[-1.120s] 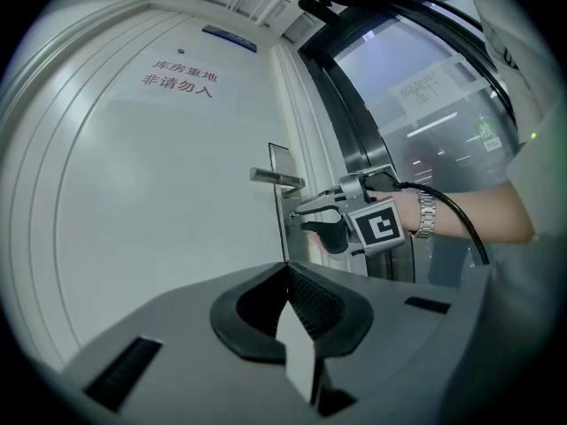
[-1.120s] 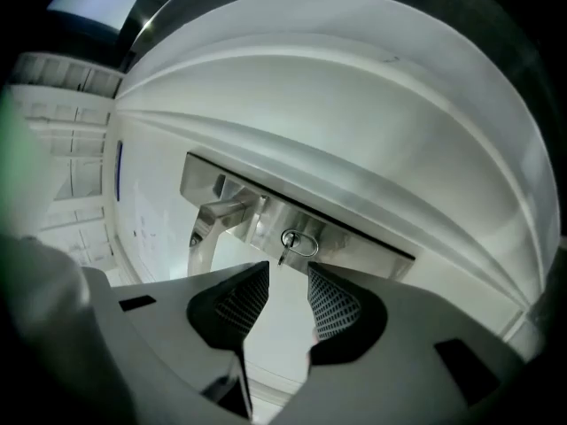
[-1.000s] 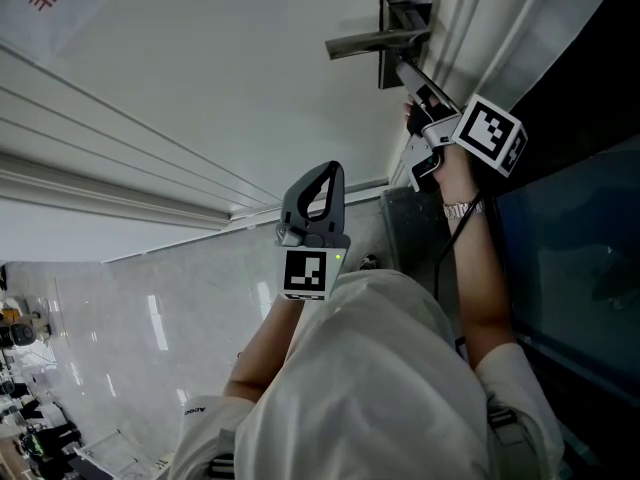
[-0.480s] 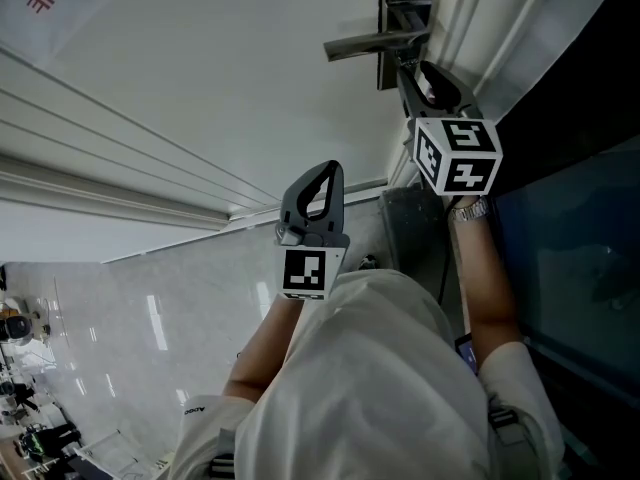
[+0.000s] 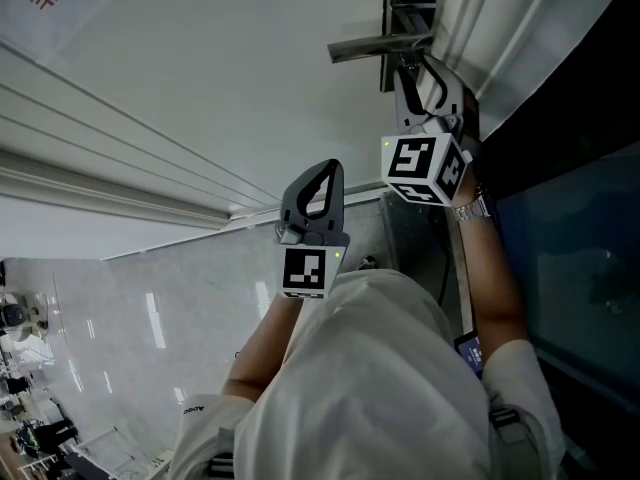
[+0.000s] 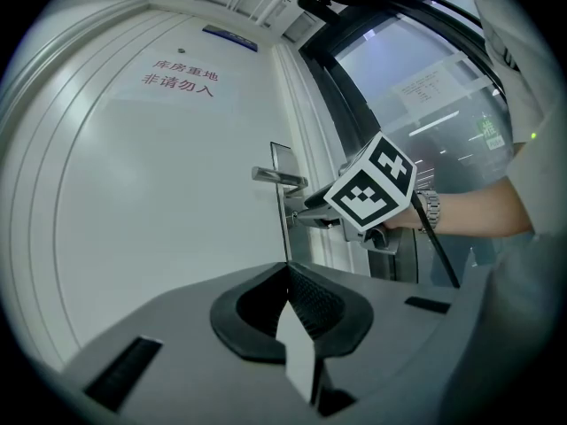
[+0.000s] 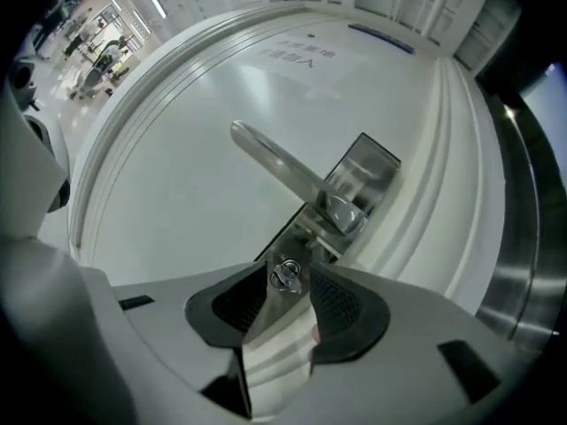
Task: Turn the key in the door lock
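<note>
R gripper (image 7: 291,271): fingers opening, key (image 7: 283,277) between them | L gripper (image 6: 289,273): fingers closed, empty

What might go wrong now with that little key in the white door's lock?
The right claw is opening, with the small silver key between its jaws but not gripped. If it closes off-centre, it may slip off the key's small head or twist it crookedly. The silver metal lever handle sits close beside the key, so the claw might bump it while rolling or pulling back.
</note>
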{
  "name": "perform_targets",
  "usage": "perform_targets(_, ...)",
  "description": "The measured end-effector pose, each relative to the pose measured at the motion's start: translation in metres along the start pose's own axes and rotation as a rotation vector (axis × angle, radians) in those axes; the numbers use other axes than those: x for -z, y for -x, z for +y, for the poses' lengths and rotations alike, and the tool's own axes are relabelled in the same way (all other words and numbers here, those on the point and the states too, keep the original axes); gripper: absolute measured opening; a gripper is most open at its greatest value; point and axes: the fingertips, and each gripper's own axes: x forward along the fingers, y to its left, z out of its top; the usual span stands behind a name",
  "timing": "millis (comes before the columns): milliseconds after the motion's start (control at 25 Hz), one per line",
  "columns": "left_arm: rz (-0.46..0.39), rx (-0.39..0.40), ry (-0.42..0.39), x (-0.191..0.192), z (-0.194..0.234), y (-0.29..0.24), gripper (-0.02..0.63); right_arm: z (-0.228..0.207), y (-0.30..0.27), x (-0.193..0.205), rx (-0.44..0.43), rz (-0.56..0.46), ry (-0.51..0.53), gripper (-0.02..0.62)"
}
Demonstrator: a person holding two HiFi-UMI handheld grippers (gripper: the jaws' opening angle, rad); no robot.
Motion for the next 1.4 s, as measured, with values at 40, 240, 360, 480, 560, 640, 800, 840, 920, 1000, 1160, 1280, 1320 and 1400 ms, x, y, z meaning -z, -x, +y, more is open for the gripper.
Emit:
perform_targets(40,0.006,0.0,0.003,0.001,0.0,0.0,0.009,0.002,-0.002,0.001,-0.006,0.009,0.016,0.127)
perform_targets(240,0.014,0.002,0.0,0.002,-0.001,-0.001,0.008,0.001,-0.01,0.003,-0.001,0.027,0.045,0.126)
perform_targets(360,0.013,0.003,0.0,0.002,-0.001,-0.002,0.009,-0.002,-0.013,0.003,-0.008,0.033,0.037,0.126)
perform_targets(480,0.012,0.004,-0.004,0.002,-0.001,-0.004,0.008,-0.001,-0.016,0.004,-0.027,0.045,0.017,0.124)
perform_targets(560,0.008,0.003,-0.006,0.002,0.0,-0.005,0.009,-0.001,-0.018,0.003,-0.028,0.044,-0.009,0.103)
perform_targets(640,0.015,0.002,-0.002,0.004,-0.001,-0.006,0.009,-0.003,-0.018,0.0,-0.008,0.037,-0.037,0.017)
perform_targets(800,0.027,-0.009,0.007,0.006,0.002,-0.007,0.008,-0.005,-0.018,0.0,0.022,0.043,-0.111,0.014)
perform_targets(840,0.029,-0.012,0.008,0.006,0.003,-0.007,0.008,-0.006,-0.019,0.0,0.023,0.044,-0.136,0.014)
perform_targets(920,0.034,-0.018,0.009,0.007,0.004,-0.007,0.009,-0.007,-0.019,0.001,0.021,0.044,-0.187,0.014)
perform_targets(1000,0.033,-0.02,0.008,0.007,0.004,-0.008,0.009,-0.007,-0.02,0.002,0.016,0.039,-0.236,0.014)
perform_targets(1160,0.026,-0.021,-0.003,0.006,0.006,-0.008,0.008,-0.008,-0.02,0.002,0.02,0.005,-0.3,0.012)
perform_targets(1280,0.03,-0.025,0.005,0.007,0.006,-0.009,0.008,-0.009,-0.02,0.002,0.013,-0.031,-0.387,0.012)
perform_targets(1320,0.024,-0.024,0.003,0.006,0.006,-0.009,0.009,-0.01,-0.02,0.002,0.01,-0.039,-0.426,0.012)
perform_targets(1400,0.017,-0.021,0.001,0.005,0.006,-0.01,0.008,-0.011,-0.02,0.003,0.005,-0.051,-0.505,0.012)
